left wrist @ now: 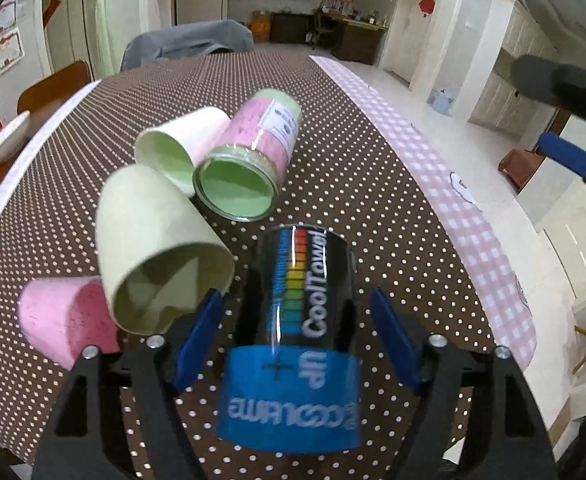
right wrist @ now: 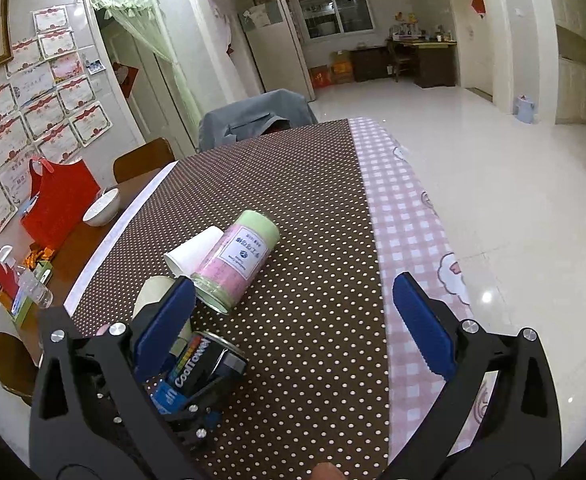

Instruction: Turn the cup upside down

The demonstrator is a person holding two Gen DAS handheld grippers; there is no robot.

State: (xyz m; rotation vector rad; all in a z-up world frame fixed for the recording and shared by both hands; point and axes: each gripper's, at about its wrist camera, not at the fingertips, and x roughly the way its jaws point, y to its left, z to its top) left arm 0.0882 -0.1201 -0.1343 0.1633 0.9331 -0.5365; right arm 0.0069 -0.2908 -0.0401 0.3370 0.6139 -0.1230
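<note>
the left tool (left wrist: 297, 328) is spread wide around a black cup (left wrist: 303, 284) with a blue band, lying on its side on the dotted surface (left wrist: 353, 184); its blue pads (left wrist: 393, 340) stand just off the cup's sides. the right tool (right wrist: 297, 324) hangs wide open over the surface, gripping nothing. other cups, a green one (left wrist: 157, 248) nearest, lie just left.

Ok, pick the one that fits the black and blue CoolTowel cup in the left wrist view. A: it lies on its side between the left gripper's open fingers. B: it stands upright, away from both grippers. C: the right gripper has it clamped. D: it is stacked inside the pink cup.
A: the CoolTowel cup lies on its side on the dotted tablecloth, between the spread blue fingers of the left gripper, with gaps showing on both sides.
</note>
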